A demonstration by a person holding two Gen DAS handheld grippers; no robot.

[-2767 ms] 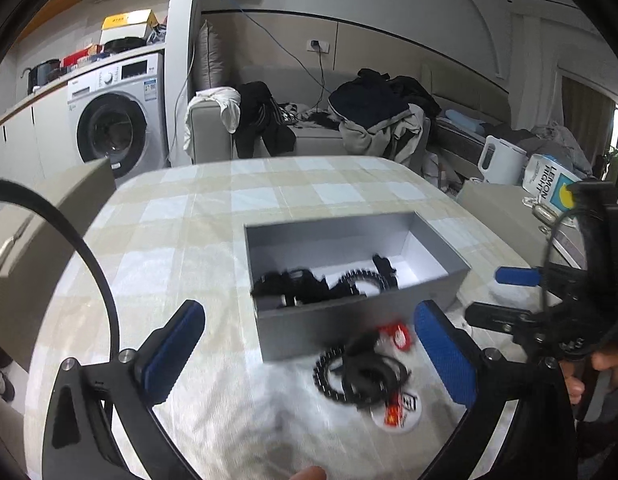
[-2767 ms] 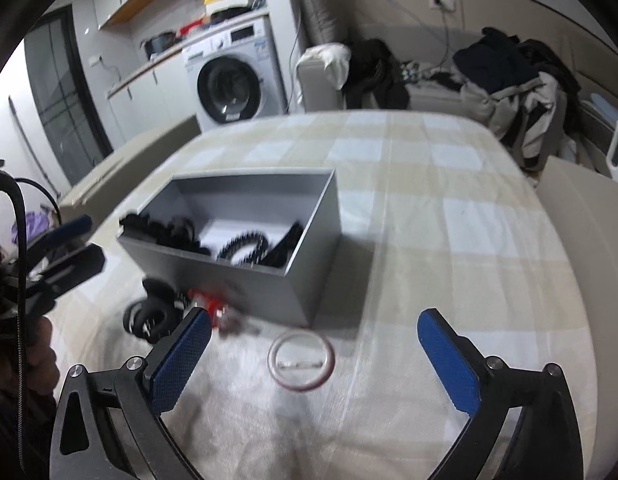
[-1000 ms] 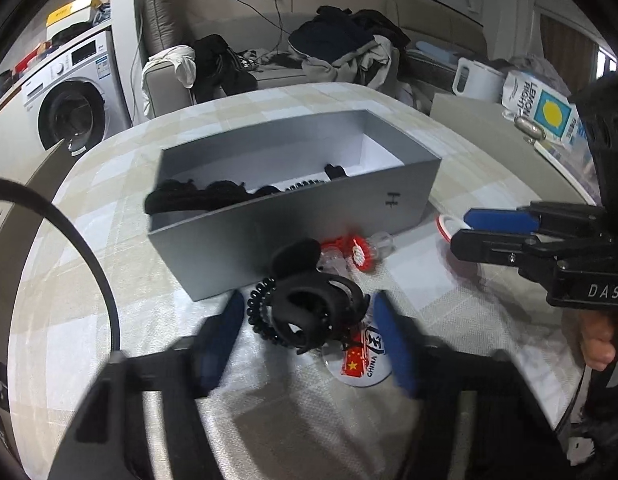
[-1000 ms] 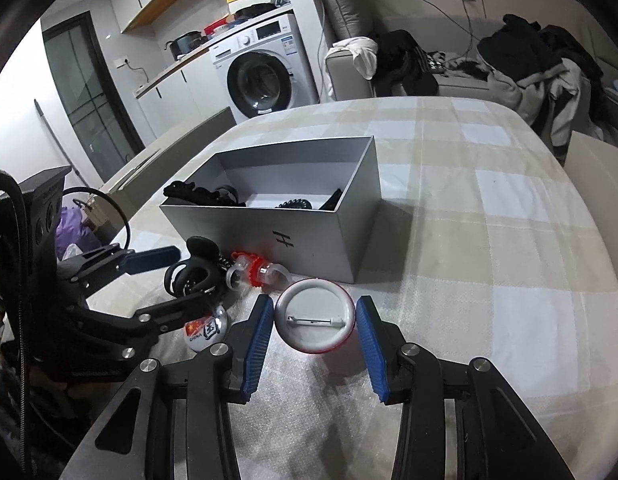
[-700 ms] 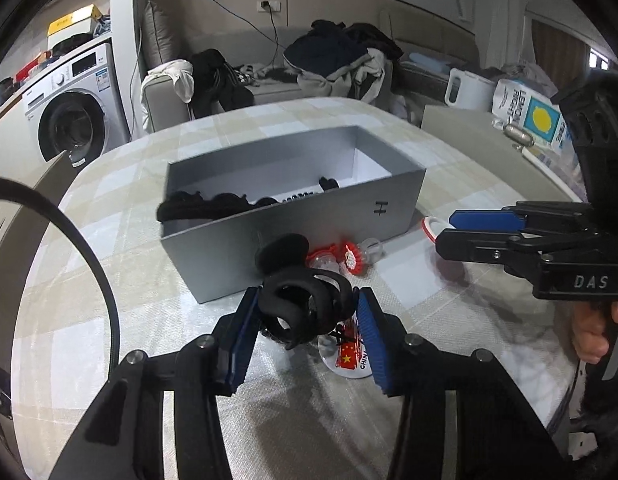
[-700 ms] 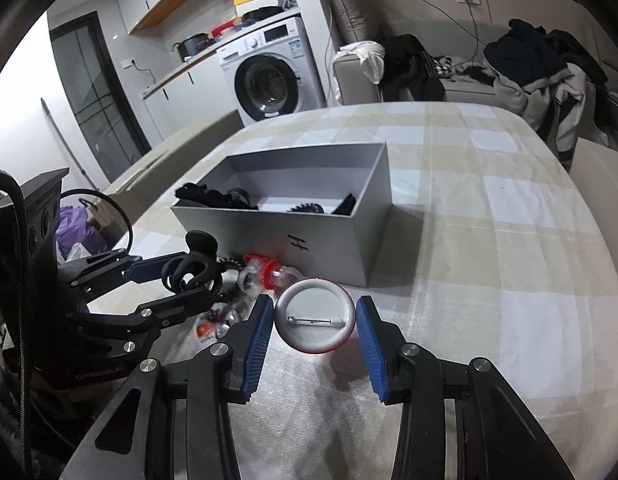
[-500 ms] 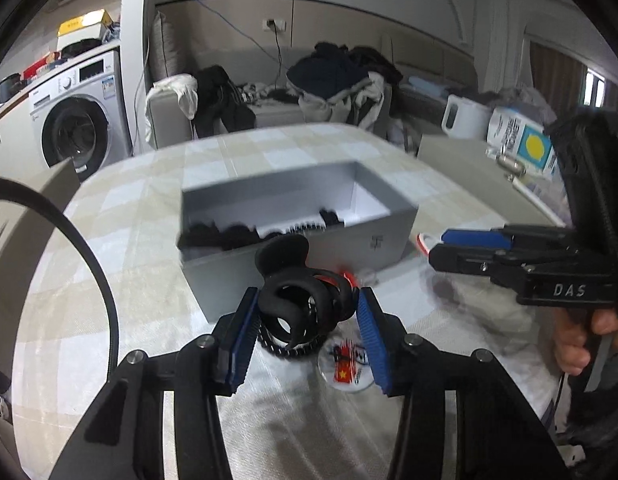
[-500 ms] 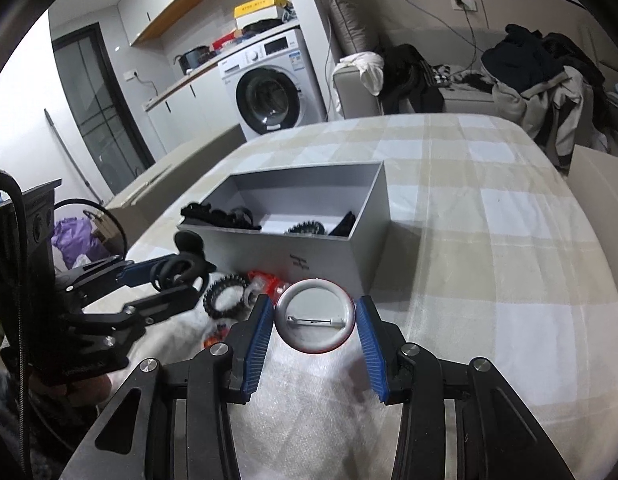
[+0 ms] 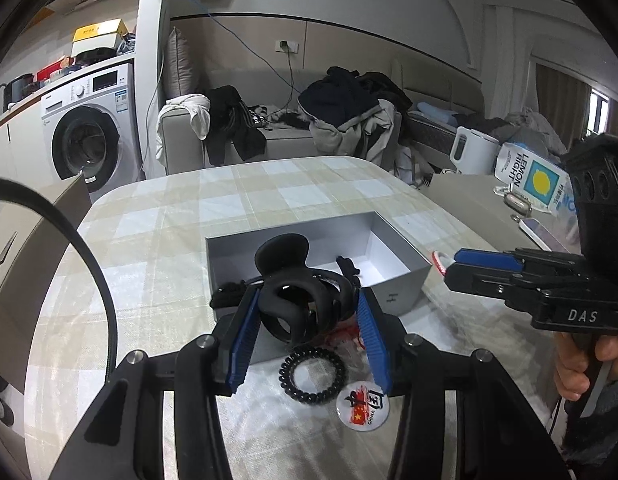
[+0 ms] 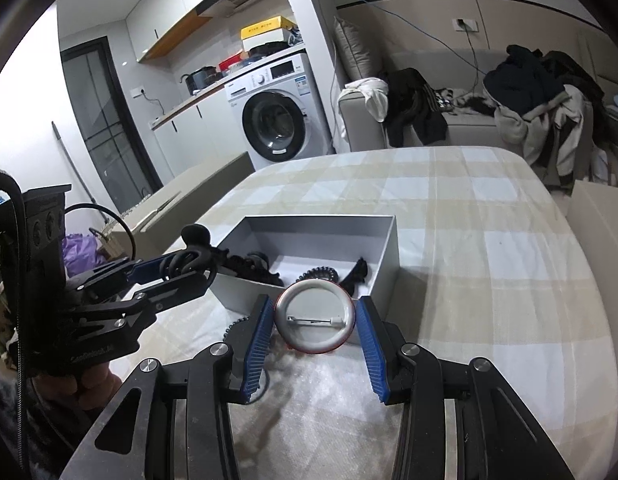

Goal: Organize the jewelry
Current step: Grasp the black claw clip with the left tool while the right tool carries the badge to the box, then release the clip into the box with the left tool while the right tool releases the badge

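Checked tablecloth carries the grey box, partly filled; my left gripper clamps a black hair claw, my right gripper a pin badge, while a coil tie waits beside that box.

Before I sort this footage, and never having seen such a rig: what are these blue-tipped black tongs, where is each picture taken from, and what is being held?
They are two hand-held grippers with a person squeezing each one, not a robot. Each carries a wide-angle camera looking along its own two fingers, so each picture also shows the other tool from the side.

The left gripper is shut on a black plastic claw hair clip. The right gripper is shut on a round white pin badge, seen from its back.

On the checked tablecloth stands an open grey cardboard box with dark hair ties inside. In front of it lie a black coiled hair tie and a round flag-printed badge.
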